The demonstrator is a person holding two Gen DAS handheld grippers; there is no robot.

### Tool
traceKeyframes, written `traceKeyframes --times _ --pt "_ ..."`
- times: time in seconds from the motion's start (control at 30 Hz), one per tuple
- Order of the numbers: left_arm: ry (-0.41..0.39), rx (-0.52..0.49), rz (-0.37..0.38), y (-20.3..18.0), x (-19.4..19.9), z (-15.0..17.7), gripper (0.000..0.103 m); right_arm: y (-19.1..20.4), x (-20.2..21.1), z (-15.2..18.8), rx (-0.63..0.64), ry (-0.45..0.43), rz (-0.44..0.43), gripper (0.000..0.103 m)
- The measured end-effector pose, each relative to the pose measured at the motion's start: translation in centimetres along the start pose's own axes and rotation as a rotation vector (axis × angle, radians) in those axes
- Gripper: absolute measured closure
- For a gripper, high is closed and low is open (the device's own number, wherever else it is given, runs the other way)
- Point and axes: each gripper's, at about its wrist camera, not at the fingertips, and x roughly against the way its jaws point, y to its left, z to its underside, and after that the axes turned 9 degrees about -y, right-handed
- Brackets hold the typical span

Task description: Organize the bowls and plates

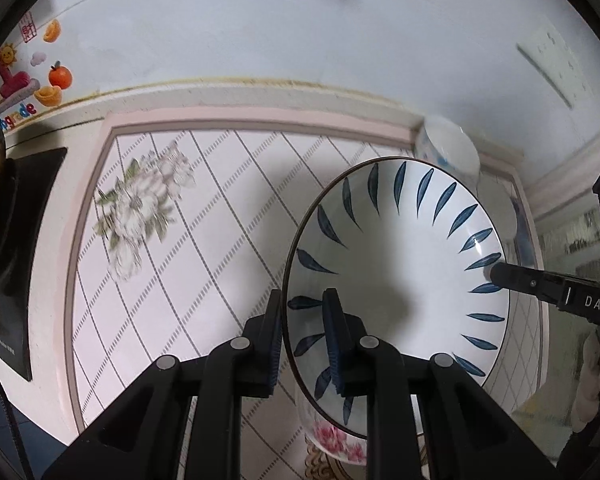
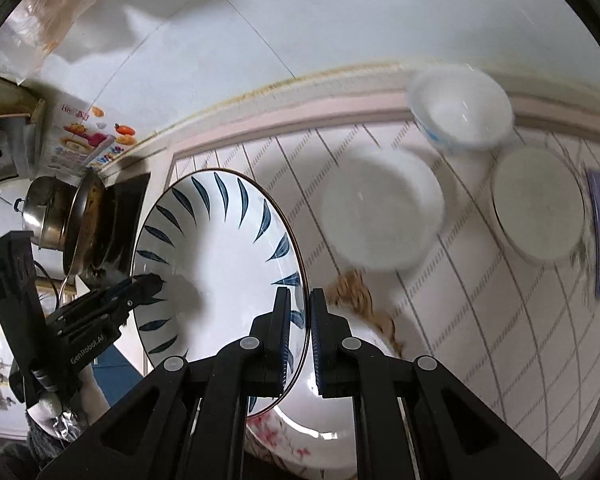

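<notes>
Both grippers clamp one blue-leaf plate (image 1: 400, 248) by opposite rim edges. Left gripper (image 1: 304, 344): jaws nearly closed with the plate's rim pinched between them, one finger inside the dish, one outside. Right gripper (image 2: 300, 344): jaws closed tight on the opposite rim; its tip also shows at the plate's far edge in the left wrist view.

Plate is held clear above the patterned tablecloth (image 1: 204, 216). Directly beneath it sits a pink-flowered dish (image 2: 296, 440).

Further back on the cloth: a white plate (image 2: 380, 208), a small white bowl (image 2: 460, 108) with blue markings, and another white dish (image 2: 540, 208). All three are blurred. Metal pots (image 2: 52, 208) stand at the left.
</notes>
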Motion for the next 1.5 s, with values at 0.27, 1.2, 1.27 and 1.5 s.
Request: traceKeyframes --times 0.27,1.2,1.27,1.5 --pt "0.073 -0.058 0.005 -2.0 -2.5 3.7 0.086 -3.8 -1.0 6.1 -0.050 0.055 0.026 0.092" --pt "0.176 -0.129 -0.044 -3.8 -6.8 7.7 0.085 -7.5 -5.4 12.0 -0.102 0.134 0.051 0.092" --pt "0.176 -0.121 -0.045 -3.8 -6.9 7.7 0.085 -7.5 -5.5 12.0 -0.100 0.134 0.053 0.092" --pt "0.189 -0.074 -0.037 -3.2 -7.1 8.0 0.085 -7.8 -5.1 11.9 -0.143 0.132 0.044 0.089"
